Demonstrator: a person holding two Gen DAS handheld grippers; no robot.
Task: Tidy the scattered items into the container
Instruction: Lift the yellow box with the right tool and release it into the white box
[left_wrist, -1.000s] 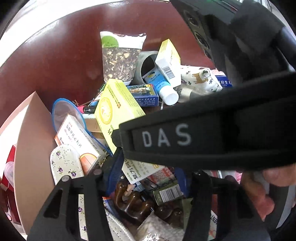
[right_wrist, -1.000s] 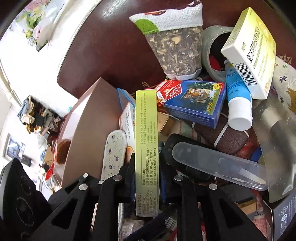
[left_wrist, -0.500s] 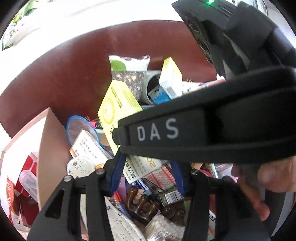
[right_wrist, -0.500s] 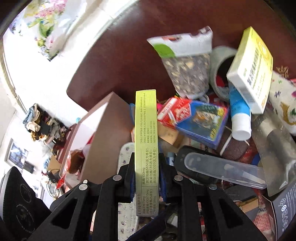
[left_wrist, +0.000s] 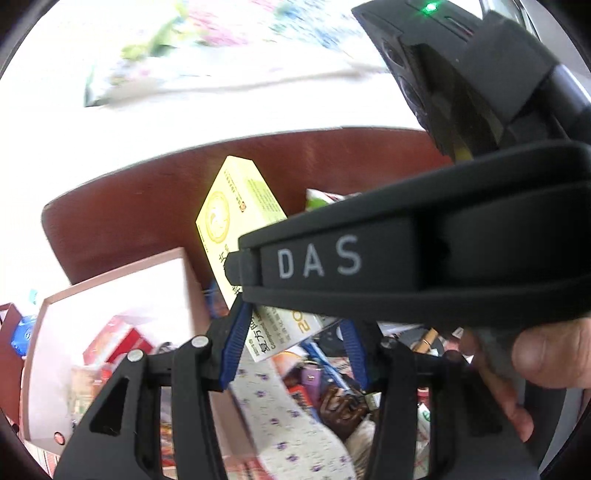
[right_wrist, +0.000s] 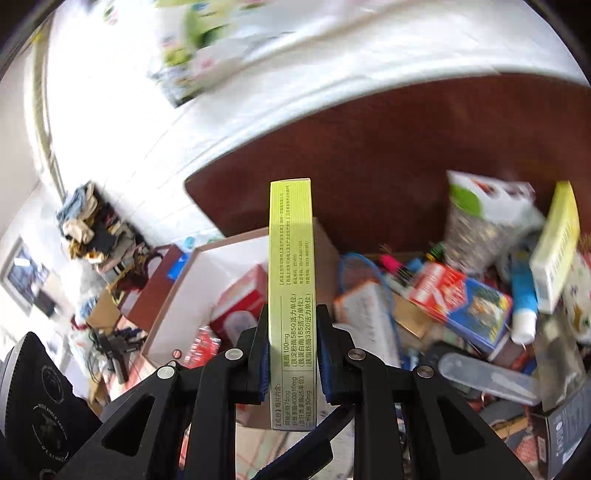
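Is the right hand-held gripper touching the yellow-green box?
Touching. The right wrist view shows the right hand-held gripper with both blue pads pressed against the yellow-green box.

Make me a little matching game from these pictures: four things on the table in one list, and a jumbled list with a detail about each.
Things:
1. yellow-green box
2. pink container
3. blue tube
4. seed pouch

Details:
A. red packs lie inside it
B. has a white cap
C. clamped edge-on in the right gripper
D. green circle on its white top

Pairs: 1-C, 2-A, 3-B, 4-D
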